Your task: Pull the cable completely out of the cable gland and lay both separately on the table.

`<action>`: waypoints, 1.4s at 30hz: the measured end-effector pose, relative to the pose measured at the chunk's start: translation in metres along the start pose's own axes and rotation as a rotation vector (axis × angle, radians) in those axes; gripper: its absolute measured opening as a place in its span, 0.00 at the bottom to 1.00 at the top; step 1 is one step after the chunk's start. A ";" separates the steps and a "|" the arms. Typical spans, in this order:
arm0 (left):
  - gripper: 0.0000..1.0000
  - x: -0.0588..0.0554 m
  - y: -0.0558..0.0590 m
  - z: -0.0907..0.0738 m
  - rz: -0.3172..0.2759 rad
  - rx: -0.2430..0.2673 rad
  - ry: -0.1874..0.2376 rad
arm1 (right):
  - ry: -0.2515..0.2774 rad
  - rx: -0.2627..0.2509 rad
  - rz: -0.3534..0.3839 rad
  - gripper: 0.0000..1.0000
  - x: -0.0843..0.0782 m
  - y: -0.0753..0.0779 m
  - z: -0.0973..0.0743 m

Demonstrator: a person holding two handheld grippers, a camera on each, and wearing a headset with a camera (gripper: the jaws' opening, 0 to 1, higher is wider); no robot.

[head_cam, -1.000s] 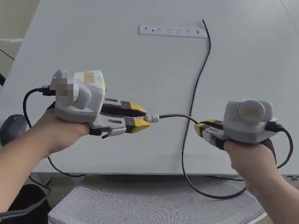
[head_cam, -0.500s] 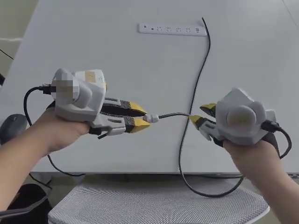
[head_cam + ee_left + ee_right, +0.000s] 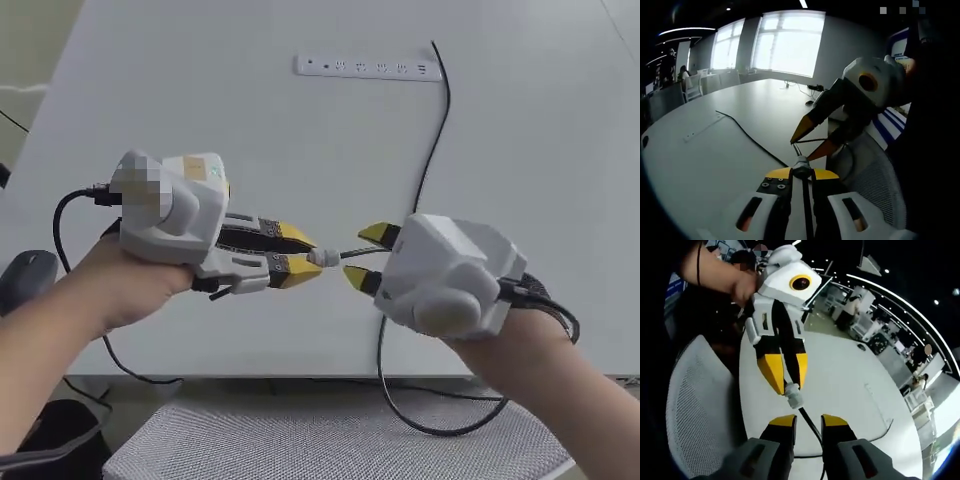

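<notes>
I hold left gripper clamped on cable gland, to anchor it; table below gland, not touching. Cable leaves gland rightward, long axis about level, left-right. Just right of gland, right gripper, jaws apart astride cable, I judge ready to grip for pull.

In the head view the white housing of the right gripper covers the thin black cable past the yellow jaw tips, hiding its far end. The rear of the small white plastic cable gland is buried between the tips of the left gripper. A dark rounded object off the left edge of the grey table is cut by the picture's edge.
</notes>
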State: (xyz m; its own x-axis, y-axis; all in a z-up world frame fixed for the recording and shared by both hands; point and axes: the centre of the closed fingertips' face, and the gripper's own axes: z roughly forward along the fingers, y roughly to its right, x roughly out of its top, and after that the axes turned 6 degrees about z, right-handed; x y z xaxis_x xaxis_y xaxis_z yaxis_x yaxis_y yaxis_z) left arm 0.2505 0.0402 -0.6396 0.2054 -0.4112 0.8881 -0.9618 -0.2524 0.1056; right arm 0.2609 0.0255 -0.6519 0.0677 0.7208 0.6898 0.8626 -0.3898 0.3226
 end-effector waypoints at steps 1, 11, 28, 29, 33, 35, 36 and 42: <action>0.15 0.000 0.000 0.000 0.001 0.000 0.000 | -0.002 0.005 -0.001 0.13 -0.001 -0.001 0.001; 0.15 0.003 0.002 0.002 0.002 -0.007 0.002 | 0.014 0.025 -0.062 0.02 -0.001 -0.004 0.003; 0.15 0.009 0.003 0.007 0.009 -0.013 0.017 | -0.026 0.002 0.054 0.01 -0.023 0.008 -0.001; 0.15 0.009 0.003 0.006 0.010 -0.010 0.021 | -0.027 0.000 0.062 0.01 -0.024 0.010 -0.002; 0.15 0.010 0.003 0.006 0.013 -0.007 0.030 | -0.040 -0.007 0.108 0.01 -0.033 0.015 -0.003; 0.15 0.009 0.003 0.006 0.014 -0.005 0.028 | -0.047 -0.008 0.129 0.01 -0.036 0.016 -0.002; 0.15 0.009 0.003 0.006 0.015 -0.004 0.028 | -0.048 -0.007 0.142 0.01 -0.037 0.016 -0.002; 0.15 0.009 0.001 0.007 0.014 0.000 0.028 | -0.064 -0.012 0.238 0.01 -0.048 0.021 0.000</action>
State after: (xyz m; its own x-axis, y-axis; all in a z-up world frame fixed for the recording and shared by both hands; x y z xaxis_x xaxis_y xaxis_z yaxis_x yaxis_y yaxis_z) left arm 0.2527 0.0304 -0.6347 0.1869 -0.3903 0.9015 -0.9645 -0.2470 0.0930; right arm 0.2755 -0.0172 -0.6779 0.2999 0.6426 0.7051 0.8125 -0.5594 0.1643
